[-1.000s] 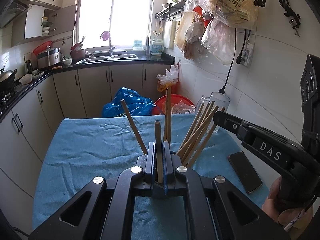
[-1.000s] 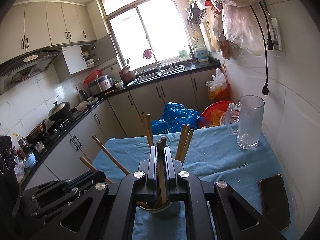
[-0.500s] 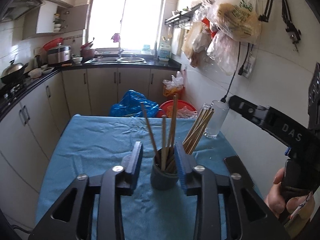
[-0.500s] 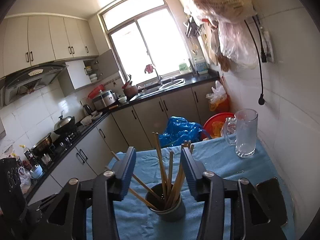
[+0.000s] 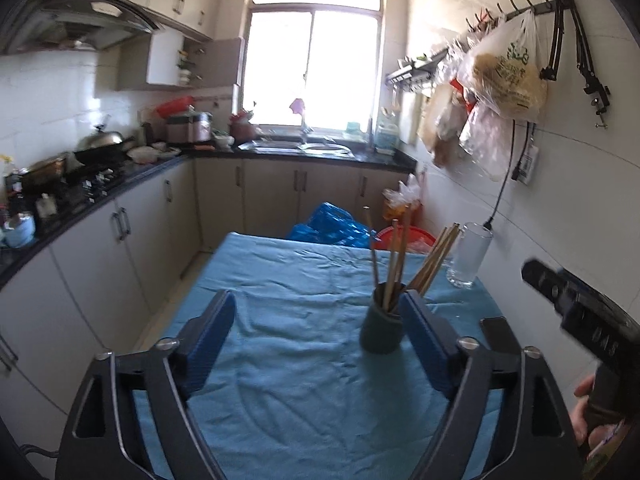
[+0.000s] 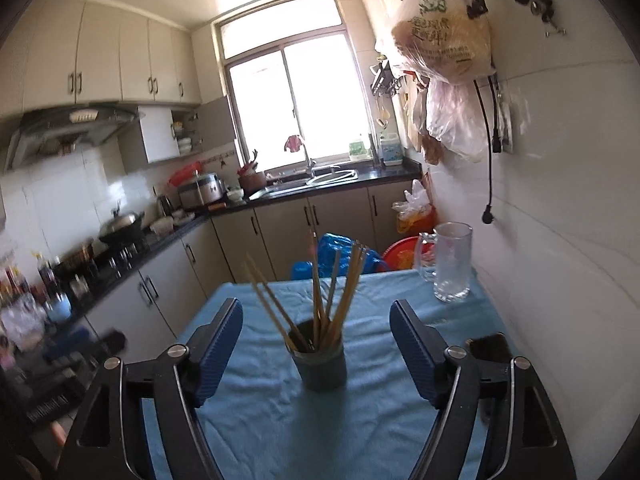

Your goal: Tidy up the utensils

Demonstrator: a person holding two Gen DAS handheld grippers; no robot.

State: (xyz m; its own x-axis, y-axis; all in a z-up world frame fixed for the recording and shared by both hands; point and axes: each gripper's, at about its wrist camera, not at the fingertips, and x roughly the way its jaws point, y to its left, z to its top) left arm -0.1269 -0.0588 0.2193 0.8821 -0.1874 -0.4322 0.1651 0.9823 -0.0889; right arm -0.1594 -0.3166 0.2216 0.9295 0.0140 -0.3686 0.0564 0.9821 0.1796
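Left gripper (image 5: 318,344): black frame, blue ribbed pads, jaws spread wide, nothing held, levelled above the table and facing the window; its right pad (image 5: 424,344) stands just beside the cup. Right gripper (image 6: 316,346): same build, jaws equally wide and empty, the cup centred ahead between its pads without contact; its black body also shows at the right of the left wrist view, gripped by a bare hand (image 5: 592,412). Task item: dark grey-green cylindrical cup (image 6: 319,366), upright on the cloth, holding a fanned bundle of wooden chopsticks (image 6: 324,300), some leaning left, others right. Surface: table under a wrinkled blue cloth (image 6: 320,432). Room: narrow kitchen, cream cabinets, black countertop, bright window beyond the grippers, white tiled wall at right. Nearby: clear glass handled mug (image 6: 450,264) at the far right corner of the table; black phone (image 6: 490,346) flat beside the right pad; plastic bags (image 6: 444,48) hung on the wall; blue bag (image 5: 332,226) and red basin (image 5: 412,236) on the floor beyond the table
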